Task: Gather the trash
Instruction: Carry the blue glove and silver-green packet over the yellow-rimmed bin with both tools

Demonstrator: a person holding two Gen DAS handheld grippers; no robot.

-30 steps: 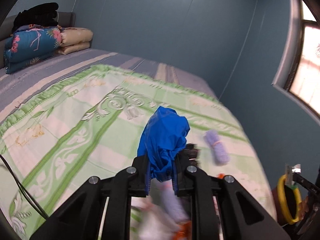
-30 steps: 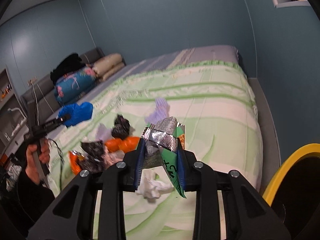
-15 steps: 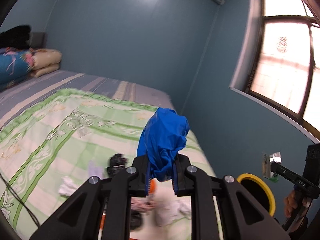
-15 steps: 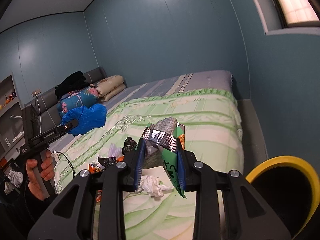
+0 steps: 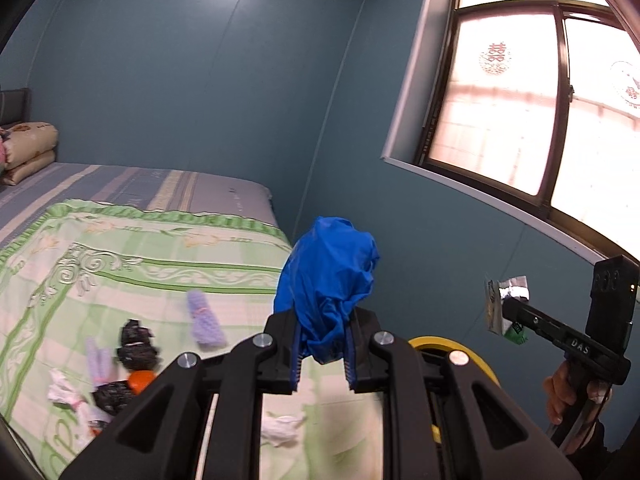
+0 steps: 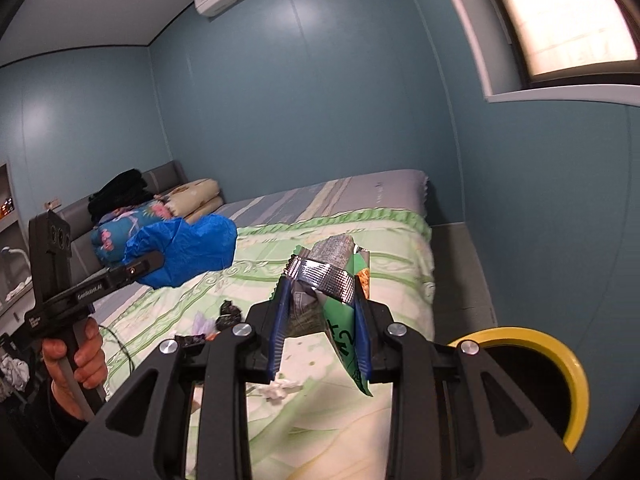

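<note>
My left gripper [image 5: 322,354] is shut on a crumpled blue plastic bag [image 5: 330,284], held up above the bed's edge; the bag also shows in the right wrist view [image 6: 184,250]. My right gripper [image 6: 320,330] is shut on a green and silver snack wrapper [image 6: 334,284], also seen from the left wrist view [image 5: 502,304]. A yellow-rimmed bin [image 6: 556,364] stands on the floor beside the bed, low right of the right gripper; its rim shows behind the left gripper [image 5: 460,350]. Loose trash lies on the green bedspread [image 5: 120,276]: a purple roll [image 5: 204,318], black wads [image 5: 136,344], white tissues [image 5: 282,428].
The bed fills the left and middle of both views, with pillows and folded bedding [image 6: 132,220] at its head. A blue wall and a window [image 5: 532,120] stand to the right. A narrow floor strip [image 6: 460,272] runs between bed and wall.
Both grippers have lifted and swung right, away from the trash pile toward the bin side. Each still holds its item. The bin has come further into both views.
</note>
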